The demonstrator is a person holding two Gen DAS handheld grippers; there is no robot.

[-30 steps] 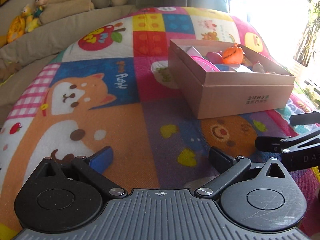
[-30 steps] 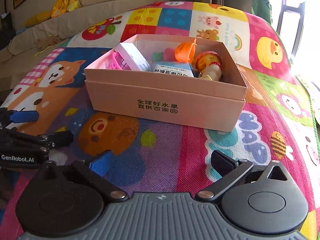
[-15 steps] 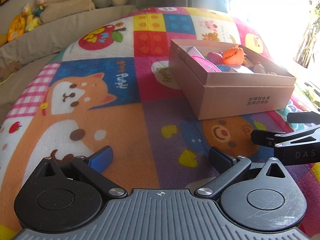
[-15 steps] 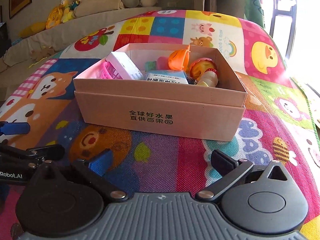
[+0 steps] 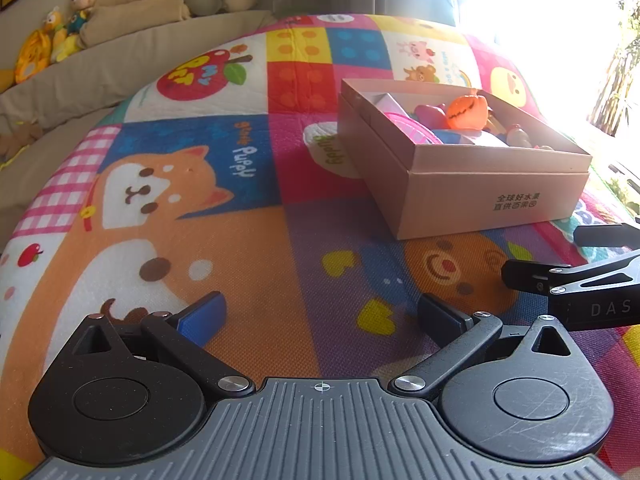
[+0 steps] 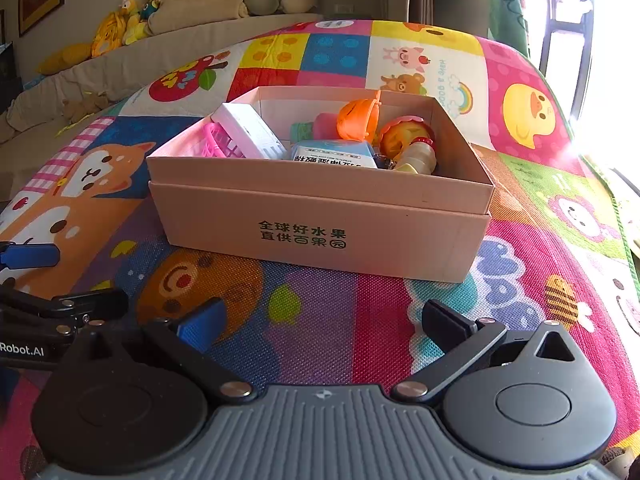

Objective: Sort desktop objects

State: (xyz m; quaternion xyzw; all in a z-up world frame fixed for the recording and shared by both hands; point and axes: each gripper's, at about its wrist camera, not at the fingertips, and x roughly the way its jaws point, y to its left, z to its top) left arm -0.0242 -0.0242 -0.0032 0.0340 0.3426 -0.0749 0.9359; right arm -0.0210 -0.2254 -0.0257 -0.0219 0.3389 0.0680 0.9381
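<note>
Box point(image 6: 320, 216): pink cardboard, lidless, printed green characters, resting on mat point(image 6: 320, 312).
Contents: orange pumpkin point(image 5: 467, 111), pink basket point(image 6: 222, 145).
Left tongs point(image 5: 320, 314): apart, empty.
Right tongs point(image 6: 322, 320): apart, empty.

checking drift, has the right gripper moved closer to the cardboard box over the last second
Yes. In the right wrist view the cardboard box now fills more of the picture and sits lower, so the right gripper has advanced toward it.
</note>
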